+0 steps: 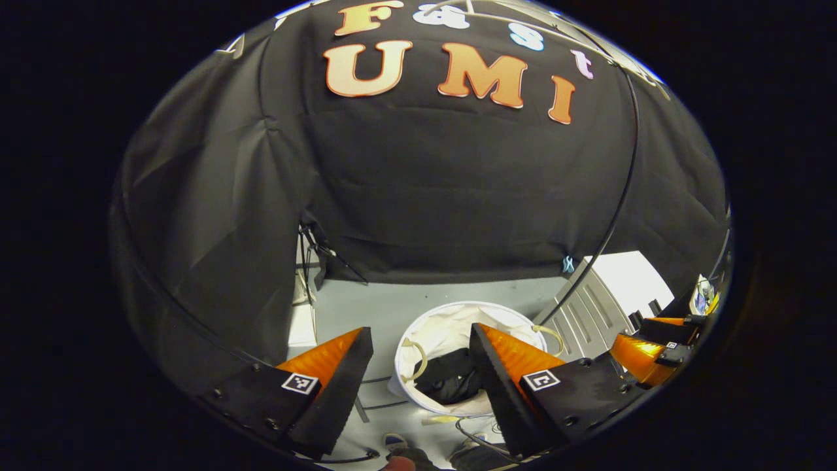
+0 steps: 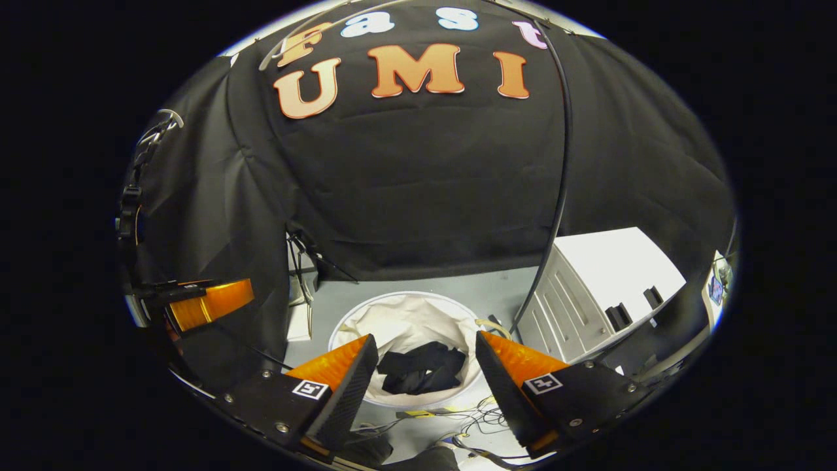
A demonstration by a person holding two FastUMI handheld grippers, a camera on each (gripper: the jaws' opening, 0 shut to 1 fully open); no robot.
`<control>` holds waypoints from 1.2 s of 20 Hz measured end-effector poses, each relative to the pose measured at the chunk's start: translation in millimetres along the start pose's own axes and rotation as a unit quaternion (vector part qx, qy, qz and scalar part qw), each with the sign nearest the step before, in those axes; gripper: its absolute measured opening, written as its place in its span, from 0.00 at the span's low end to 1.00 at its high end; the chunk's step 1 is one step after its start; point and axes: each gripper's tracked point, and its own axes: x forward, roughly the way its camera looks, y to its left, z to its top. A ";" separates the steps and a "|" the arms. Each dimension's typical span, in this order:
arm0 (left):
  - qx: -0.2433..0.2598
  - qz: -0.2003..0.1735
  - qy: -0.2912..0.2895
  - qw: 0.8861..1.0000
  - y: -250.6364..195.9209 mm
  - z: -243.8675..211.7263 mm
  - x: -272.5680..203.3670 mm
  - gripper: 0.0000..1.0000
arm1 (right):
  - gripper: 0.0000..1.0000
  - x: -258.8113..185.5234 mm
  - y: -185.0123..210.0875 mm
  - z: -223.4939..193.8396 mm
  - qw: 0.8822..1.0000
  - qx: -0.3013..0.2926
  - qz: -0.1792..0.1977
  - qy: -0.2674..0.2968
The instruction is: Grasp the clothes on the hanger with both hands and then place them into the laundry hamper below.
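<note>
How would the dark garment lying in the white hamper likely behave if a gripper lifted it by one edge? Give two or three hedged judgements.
The dark garment lies crumpled in folds, so it is probably floppy and would drape and hang. It looks like thin cloth, so likely light. The hamper has soft-looking fabric walls that may shift if the garment is dragged against them.

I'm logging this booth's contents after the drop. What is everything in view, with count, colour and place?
laundry hamper: one, white, on the grey floor below both grippers.
clothes: one dark heap, inside the hamper.
cabinet: one, white, right of the hamper.
cables: several thin ones, on the floor near the hamper.
black hoop pole: one, arching in front of the cloth wall.
left gripper: one, jaws open, nothing held, above the hamper.
right gripper: one, jaws open, nothing held, above the hamper.
</note>
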 end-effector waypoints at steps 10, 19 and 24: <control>-0.022 0.021 -0.184 0.983 23.9 138.0 -90.5 0.98 | 0.93 -108.4 -36.1 160.8 0.981 -0.030 -0.041 -0.189; -0.011 0.033 -0.325 0.945 36.1 221.1 -157.4 0.94 | 0.93 -190.1 -73.6 242.0 0.946 -0.021 -0.068 -0.317; -0.023 0.026 -0.361 0.932 34.7 247.0 -178.8 0.94 | 0.93 -238.4 -80.0 279.0 0.916 -0.036 -0.085 -0.391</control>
